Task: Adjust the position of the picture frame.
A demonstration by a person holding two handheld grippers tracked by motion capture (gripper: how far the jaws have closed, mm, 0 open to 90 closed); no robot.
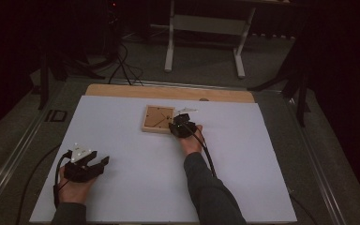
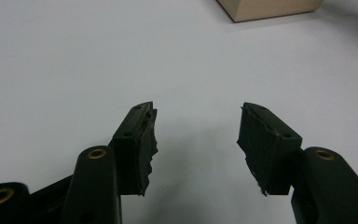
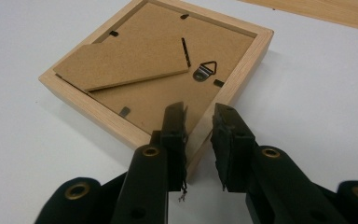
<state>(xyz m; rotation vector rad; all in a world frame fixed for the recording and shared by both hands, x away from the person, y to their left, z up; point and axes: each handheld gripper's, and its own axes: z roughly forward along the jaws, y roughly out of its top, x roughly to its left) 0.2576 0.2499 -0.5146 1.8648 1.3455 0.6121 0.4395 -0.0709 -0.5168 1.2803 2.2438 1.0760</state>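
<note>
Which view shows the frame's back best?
The right gripper view: the frame lies face down, close up, with its backing board, stand flap, hanger and clips plain. The high view shows it small and dim at the table's centre. The left gripper view catches one wooden corner at the top edge.

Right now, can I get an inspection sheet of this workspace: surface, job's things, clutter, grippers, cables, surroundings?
Surface: white sheet over a wooden table; sheet bare apart from the frame.
Job's things: wooden picture frame lying face down, brown backing up, with a metal hanger and a stand flap.
Clutter: nothing seen.
Grippers: right gripper at the frame's near corner, jaws narrowly apart astride the corner edge; whether the pads press on it cannot be told. Left gripper open over bare sheet, nothing between its jaws.
Cables: one trails from each gripper; more lie on the floor behind the table.
Surroundings: dark room, white stand on the floor beyond the table.
</note>
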